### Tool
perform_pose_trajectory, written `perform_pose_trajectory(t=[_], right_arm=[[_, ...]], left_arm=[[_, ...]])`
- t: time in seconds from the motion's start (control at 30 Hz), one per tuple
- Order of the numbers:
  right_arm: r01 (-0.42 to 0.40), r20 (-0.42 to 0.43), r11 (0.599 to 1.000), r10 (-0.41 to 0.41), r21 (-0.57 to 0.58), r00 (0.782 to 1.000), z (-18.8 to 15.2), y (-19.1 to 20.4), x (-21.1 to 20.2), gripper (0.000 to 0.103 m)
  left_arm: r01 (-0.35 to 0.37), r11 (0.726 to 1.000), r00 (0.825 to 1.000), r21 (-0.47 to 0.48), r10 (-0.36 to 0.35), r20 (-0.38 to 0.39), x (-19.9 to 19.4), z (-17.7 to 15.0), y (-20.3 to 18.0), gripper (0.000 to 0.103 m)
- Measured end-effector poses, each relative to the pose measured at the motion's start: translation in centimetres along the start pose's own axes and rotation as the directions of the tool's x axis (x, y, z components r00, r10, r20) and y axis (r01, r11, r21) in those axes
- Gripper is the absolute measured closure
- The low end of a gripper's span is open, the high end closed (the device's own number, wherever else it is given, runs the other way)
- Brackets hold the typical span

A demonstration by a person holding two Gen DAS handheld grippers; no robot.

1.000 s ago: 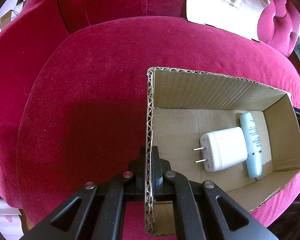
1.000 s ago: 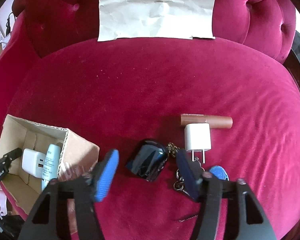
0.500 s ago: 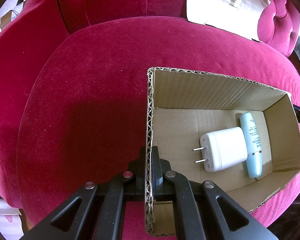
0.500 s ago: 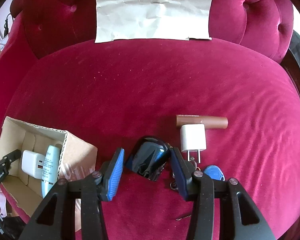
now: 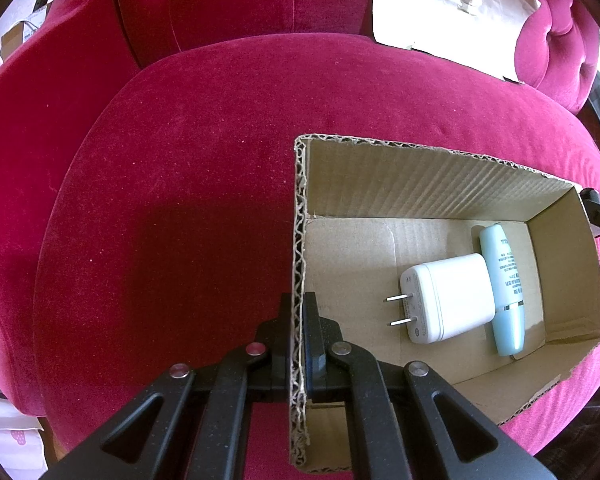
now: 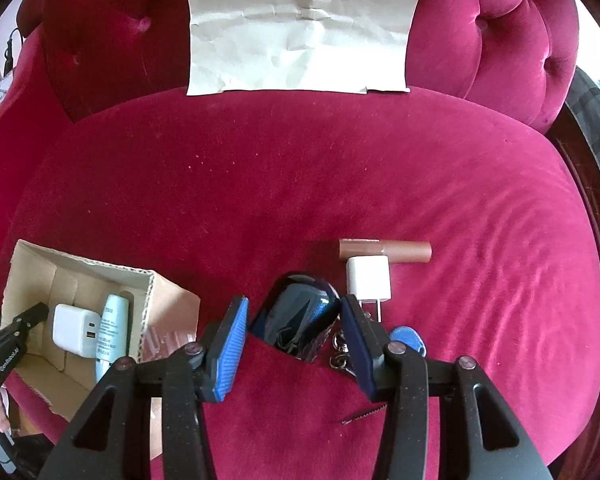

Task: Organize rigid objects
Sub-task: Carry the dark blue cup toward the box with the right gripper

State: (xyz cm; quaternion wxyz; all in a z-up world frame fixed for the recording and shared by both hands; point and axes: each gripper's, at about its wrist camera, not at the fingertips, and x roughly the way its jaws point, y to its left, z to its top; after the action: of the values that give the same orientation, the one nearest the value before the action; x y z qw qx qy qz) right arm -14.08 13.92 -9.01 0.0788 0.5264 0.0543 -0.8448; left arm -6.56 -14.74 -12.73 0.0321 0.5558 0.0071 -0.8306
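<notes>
A: What is the left gripper (image 5: 299,344) doing?
B: Pinching the cardboard box (image 5: 420,184) wall, at the seat's 8 o'clock.
A: And the right gripper (image 6: 296,344)?
B: Clasping the black key fob (image 6: 300,316), near 6 o'clock.

seat: crimson velvet sofa (image 6: 300,184) | backrest: tufted | light: daylight

The left tool (image 5: 299,332) is clamped tight at the lower centre; the right tool (image 6: 296,330), lower centre, grips with its blue pads (image 6: 230,350) partly apart.

Charger (image 5: 450,298) and tube (image 5: 504,288) side by side in box (image 5: 420,176); key fob (image 6: 300,316) right of box.
</notes>
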Motion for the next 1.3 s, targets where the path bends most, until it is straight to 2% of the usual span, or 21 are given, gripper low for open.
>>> perform_pose_trajectory(t=[0.63,1.0,1.3], right_arm=[[0.025,0.039,0.998,-0.022,-0.063,0.999,0.1,1.9,-4.0,0.053],[0.009,0.117,0.993,0.005,-0.115,0.993,0.2,3.7,-6.0,0.053],[-0.040,0.176,0.979,0.076,-0.199,0.981,-0.3,6.3,-6.9,0.053]], left_arm=[[-0.001,1.000,1.000,0.001,0.001,0.000,0.0,0.0,0.0,0.099],[-0.001,1.000,1.000,0.001,0.001,0.000,0.0,0.0,0.0,0.099],[0.000,1.000,1.000,0.001,0.000,0.001,0.0,0.1,0.1,0.099]])
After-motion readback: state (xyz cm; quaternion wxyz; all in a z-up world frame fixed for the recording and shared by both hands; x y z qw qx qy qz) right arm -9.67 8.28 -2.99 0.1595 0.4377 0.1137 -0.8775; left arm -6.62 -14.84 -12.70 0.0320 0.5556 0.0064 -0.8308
